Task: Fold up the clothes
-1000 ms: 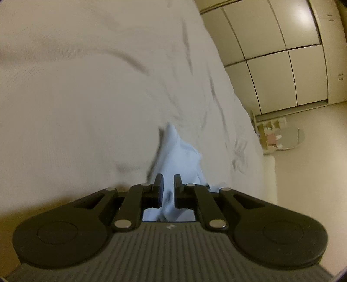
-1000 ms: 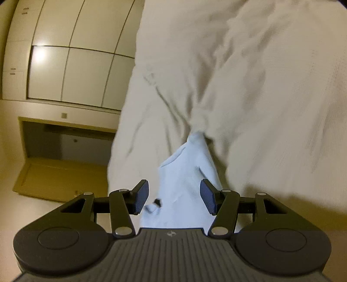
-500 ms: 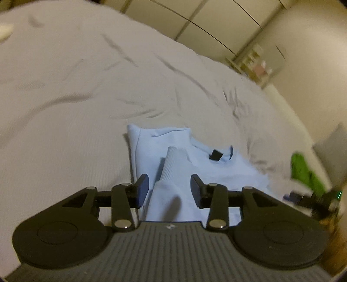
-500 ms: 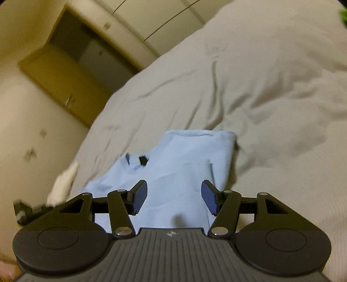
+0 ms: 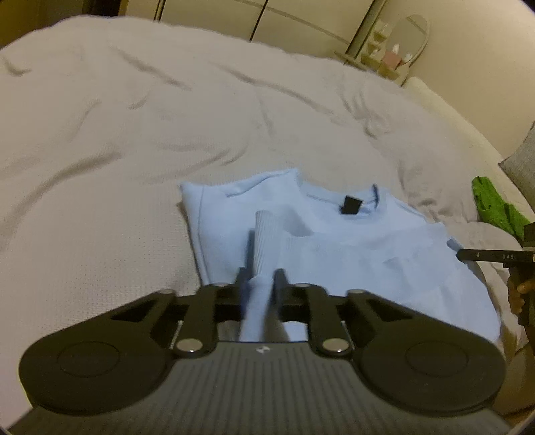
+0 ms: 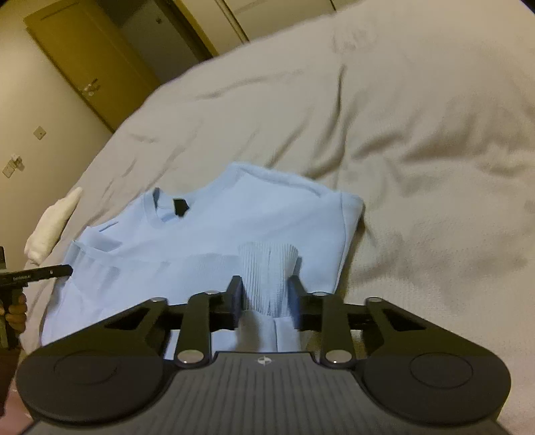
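— Sweater (image 5: 351,247), pale blue, lying flat on the bed (image 5: 133,134) with its neck and black label (image 5: 351,204) toward the far side. See it?

— I do. Both sleeves are brought in over the chest, ribbed cuffs pointing toward the collar. And the left tool (image 5: 260,284)?

— Its two fingers are drawn in close on the left-side sleeve (image 5: 264,241), cloth running straight between them. Clamped, I'd say, though the picture is a bit blurred there, so the pads may only be brushing it.

— The right tool (image 6: 265,294) looks different. Its fingers stand either side of the other cuff (image 6: 267,267), a wider gap, the ribbed cloth filling it. I honestly cannot tell whether that is a grip or just a straddle.

— Agreed. Anything else on the bed?

— Something green (image 5: 495,207) crumpled near the right edge, well apart from the sweater, and a white roll of fabric (image 6: 53,227) near the opposite edge. Wardrobe doors (image 5: 301,20) stand behind the bed, and a wooden door (image 6: 83,63) in the other view.
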The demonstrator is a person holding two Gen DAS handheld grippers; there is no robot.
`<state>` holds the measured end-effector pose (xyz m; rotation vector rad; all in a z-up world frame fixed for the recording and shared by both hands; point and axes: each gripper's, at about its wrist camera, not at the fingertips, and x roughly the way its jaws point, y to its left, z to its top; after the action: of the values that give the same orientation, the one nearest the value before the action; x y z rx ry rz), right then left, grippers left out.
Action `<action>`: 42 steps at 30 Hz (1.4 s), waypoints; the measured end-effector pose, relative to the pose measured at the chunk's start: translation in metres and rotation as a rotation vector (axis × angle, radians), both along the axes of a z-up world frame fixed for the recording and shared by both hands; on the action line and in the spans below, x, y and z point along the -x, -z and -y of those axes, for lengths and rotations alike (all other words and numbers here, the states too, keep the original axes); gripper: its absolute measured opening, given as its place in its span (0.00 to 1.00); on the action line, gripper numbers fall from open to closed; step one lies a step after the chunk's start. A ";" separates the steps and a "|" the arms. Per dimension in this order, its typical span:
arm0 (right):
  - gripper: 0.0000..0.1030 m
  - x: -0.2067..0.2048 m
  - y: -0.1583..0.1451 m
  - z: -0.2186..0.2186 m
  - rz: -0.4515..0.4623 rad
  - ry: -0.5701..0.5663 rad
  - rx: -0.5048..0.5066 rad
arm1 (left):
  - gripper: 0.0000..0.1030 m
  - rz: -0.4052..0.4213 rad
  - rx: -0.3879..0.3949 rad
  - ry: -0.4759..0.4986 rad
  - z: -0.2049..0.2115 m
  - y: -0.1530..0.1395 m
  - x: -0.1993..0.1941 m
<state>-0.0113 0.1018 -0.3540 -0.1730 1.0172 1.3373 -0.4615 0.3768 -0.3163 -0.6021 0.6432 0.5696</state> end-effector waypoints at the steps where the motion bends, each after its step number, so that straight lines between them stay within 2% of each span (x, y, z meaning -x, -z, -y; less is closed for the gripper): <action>1: 0.22 0.006 -0.008 0.004 0.037 -0.002 -0.016 | 0.08 0.005 -0.022 -0.002 0.004 -0.004 0.001; 6: 0.19 0.027 -0.047 0.014 0.176 0.022 -0.128 | 0.08 0.058 -0.122 -0.017 0.015 -0.027 0.002; 10: 0.19 0.025 -0.063 -0.006 0.275 0.056 -0.166 | 0.08 0.099 -0.140 -0.073 -0.013 -0.037 -0.014; 13: 0.19 0.015 -0.062 -0.033 0.310 0.078 -0.159 | 0.08 0.085 -0.149 -0.094 -0.037 -0.033 -0.035; 18: 0.19 0.000 -0.045 -0.084 0.361 0.079 -0.085 | 0.08 -0.009 -0.194 -0.083 -0.062 -0.018 -0.071; 22: 0.18 -0.007 -0.016 -0.117 0.393 0.062 0.022 | 0.09 -0.113 -0.193 -0.070 -0.075 0.006 -0.090; 25: 0.20 -0.010 0.010 -0.129 0.370 0.066 0.119 | 0.14 -0.209 -0.199 -0.063 -0.079 0.029 -0.100; 27: 0.26 -0.008 0.021 -0.130 0.384 0.076 0.153 | 0.21 -0.232 -0.208 -0.083 -0.080 0.035 -0.100; 28: 0.41 -0.006 0.022 -0.129 0.401 0.089 0.162 | 0.27 -0.234 -0.214 -0.102 -0.080 0.032 -0.098; 29: 0.55 -0.005 0.019 -0.126 0.427 0.113 0.167 | 0.28 -0.230 -0.221 -0.131 -0.079 0.026 -0.092; 31: 0.64 -0.002 0.006 -0.113 0.479 0.175 0.151 | 0.28 -0.222 -0.237 -0.189 -0.078 0.014 -0.081; 33: 0.65 0.003 -0.014 -0.094 0.501 0.234 0.110 | 0.23 -0.223 -0.271 -0.256 -0.066 -0.003 -0.066; 34: 0.66 0.010 -0.026 -0.079 0.504 0.262 0.076 | 0.21 -0.202 -0.274 -0.259 -0.053 -0.012 -0.056; 36: 0.66 0.029 -0.049 -0.045 0.460 0.268 -0.029 | 0.21 -0.157 -0.276 -0.262 -0.026 -0.030 -0.038; 39: 0.65 0.066 -0.063 -0.001 0.359 0.228 -0.142 | 0.21 -0.066 -0.216 -0.169 0.031 -0.041 -0.030; 42: 0.58 0.114 -0.059 0.026 0.295 0.148 -0.188 | 0.21 -0.048 -0.218 -0.044 0.092 -0.035 -0.045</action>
<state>-0.1256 0.0760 -0.2948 -0.1447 0.6404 1.2225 -0.4163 0.2849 -0.2812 -0.4000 0.6049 0.6872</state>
